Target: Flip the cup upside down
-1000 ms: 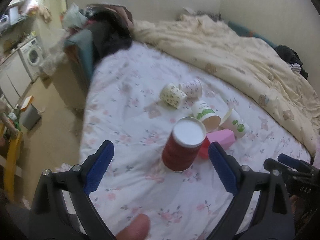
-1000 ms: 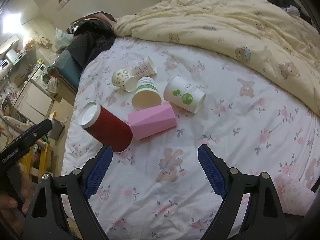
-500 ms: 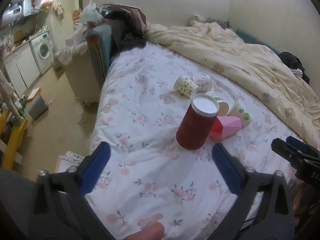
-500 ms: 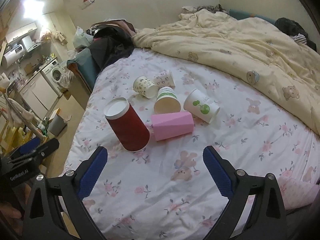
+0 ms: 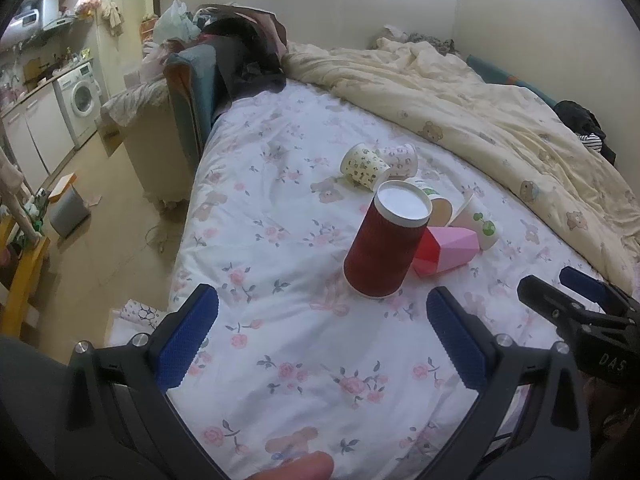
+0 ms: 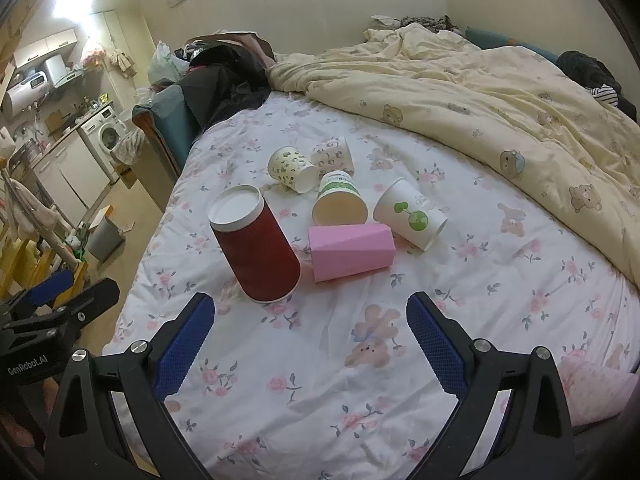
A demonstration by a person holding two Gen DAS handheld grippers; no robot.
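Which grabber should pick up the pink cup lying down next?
Probably the right gripper. It is open, and the pink cup lies right ahead between its fingers. For the left gripper, also open, the upside-down red cup stands in front of the pink one.

I see a bed in floral sheets, cream quilt bunched against plain walls; washing machine beside white cabinets, tan floor.
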